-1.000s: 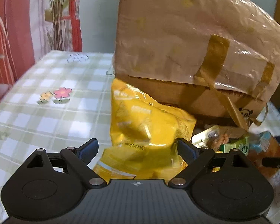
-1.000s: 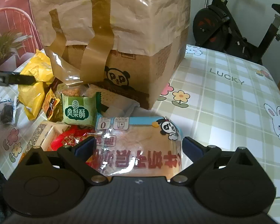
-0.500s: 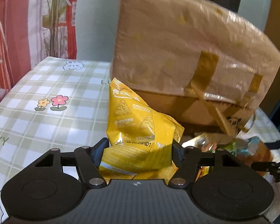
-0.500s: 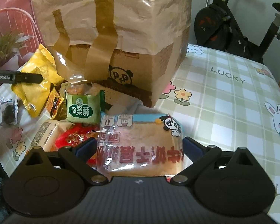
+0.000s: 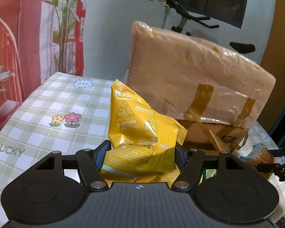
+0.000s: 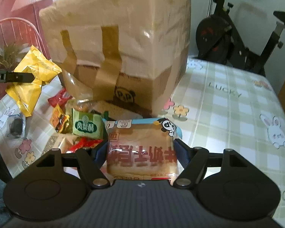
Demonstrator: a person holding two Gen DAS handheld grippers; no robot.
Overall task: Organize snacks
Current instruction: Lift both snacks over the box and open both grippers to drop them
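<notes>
My left gripper [image 5: 140, 156] is shut on a yellow snack bag [image 5: 140, 127] and holds it up above the table; the bag also shows in the right wrist view [image 6: 31, 79]. My right gripper [image 6: 140, 152] is shut on a wrapped bread pack [image 6: 140, 148] with red lettering and a panda, lifted over the snack pile. A big taped cardboard box [image 6: 121, 51] with a panda logo stands just behind, also in the left wrist view [image 5: 195, 83].
Loose snacks lie before the box: a green pastry pack [image 6: 87, 128], an orange-yellow packet [image 6: 59, 118], red wrappers [image 6: 58, 98], a dark packet [image 6: 16, 129]. The checked tablecloth [image 6: 228, 114] extends to the right. An exercise bike [image 6: 237, 38] stands behind the table.
Both grippers closed on their packs and rose. The yellow bag lifted off the table in the left gripper; the bread pack lifted in the right gripper.
</notes>
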